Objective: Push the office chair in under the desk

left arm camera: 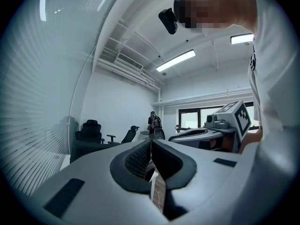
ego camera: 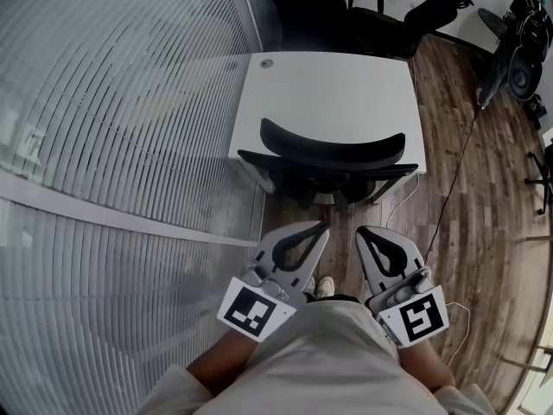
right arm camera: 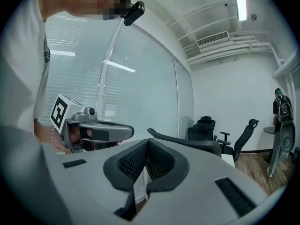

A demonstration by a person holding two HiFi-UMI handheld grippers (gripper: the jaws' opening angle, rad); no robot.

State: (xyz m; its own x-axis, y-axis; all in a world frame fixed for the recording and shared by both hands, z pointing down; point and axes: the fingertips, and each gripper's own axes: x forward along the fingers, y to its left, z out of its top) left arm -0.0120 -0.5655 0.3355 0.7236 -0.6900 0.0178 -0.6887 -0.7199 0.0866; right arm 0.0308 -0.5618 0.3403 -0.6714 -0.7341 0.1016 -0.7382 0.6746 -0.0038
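The black office chair (ego camera: 333,154) stands at the near edge of the white desk (ego camera: 337,89), its curved backrest facing me and its seat mostly hidden under the top. Both grippers hang side by side a little short of the backrest, apart from it. My left gripper (ego camera: 322,226) is shut with nothing between its jaws, which meet in the left gripper view (left arm camera: 151,142). My right gripper (ego camera: 364,231) is shut and empty too; in its own view (right arm camera: 147,142) the chair's backrest (right arm camera: 187,142) shows just beyond the tips.
A glass wall with blinds (ego camera: 112,145) runs along the left of the desk. More black chairs (ego camera: 320,11) stand behind the desk. A cable (ego camera: 449,188) trails over the wood floor at right, near dark equipment (ego camera: 518,50). A person (right arm camera: 281,121) stands far off.
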